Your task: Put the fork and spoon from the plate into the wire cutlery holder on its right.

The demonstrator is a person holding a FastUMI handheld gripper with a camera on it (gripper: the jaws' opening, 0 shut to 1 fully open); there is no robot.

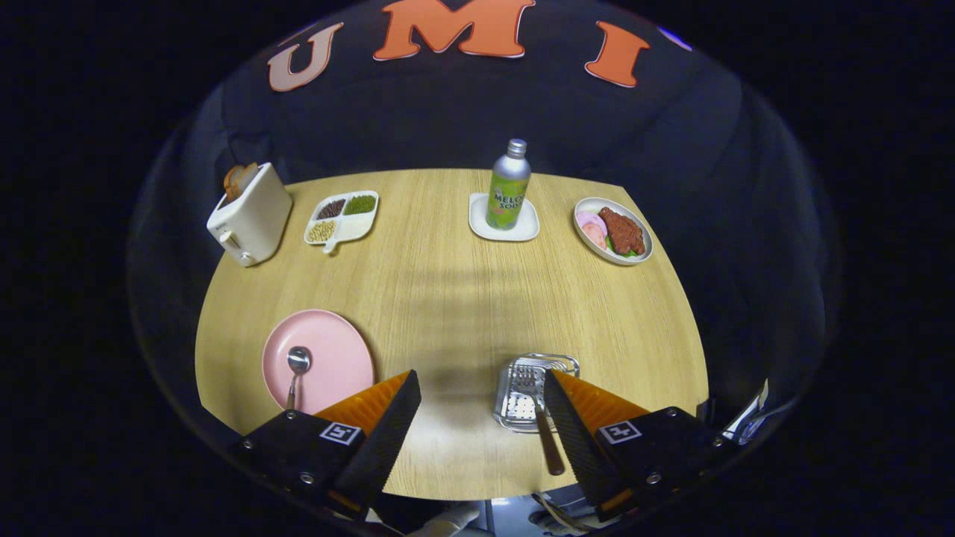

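Between my fingers lay bare table [462,313]; my gripper [482,403] hung spread wide, gripping nothing. At one o'clock, just off the right finger, sat the wire cutlery holder [533,391] with the fork [541,425] already in it, handle jutting back over the rim toward me. At ten o'clock, beside the left finger, the pink plate [336,350] kept the spoon [296,373], bowl up, handle toward me, probably easiest to pinch there. Spoon looked like my remaining job.
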